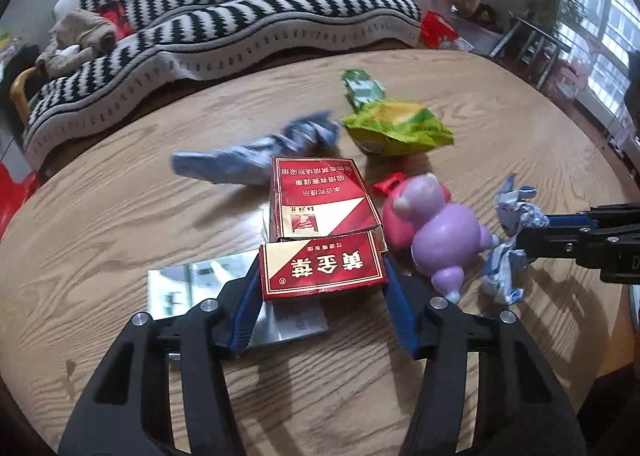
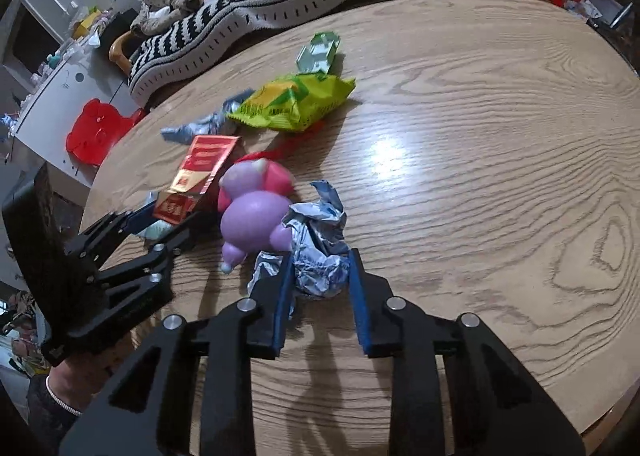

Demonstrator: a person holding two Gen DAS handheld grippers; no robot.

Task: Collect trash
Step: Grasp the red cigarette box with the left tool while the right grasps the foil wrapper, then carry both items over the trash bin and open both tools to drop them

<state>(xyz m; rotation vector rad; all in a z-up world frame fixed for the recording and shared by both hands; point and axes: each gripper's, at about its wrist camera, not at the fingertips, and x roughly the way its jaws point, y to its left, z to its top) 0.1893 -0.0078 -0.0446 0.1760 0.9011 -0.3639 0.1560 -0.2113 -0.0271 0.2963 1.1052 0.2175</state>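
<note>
Cig box (image 1: 320,224) centre w/ toy (image 1: 436,232) right – foil wad (image 2: 320,248) beyond it, snack bag (image 1: 396,128) behind.

I read 黄金叶, upside down, in gold characters on the flip lid (image 1: 323,271) of the red cigarette box (image 1: 320,202). White warning lines on the box body include 吸烟有害健康; the smaller print I cannot make out.

round wooden table (image 1: 120,240); striped sofa (image 1: 248,16) behind; bright windows (image 1: 600,12) at right
</note>
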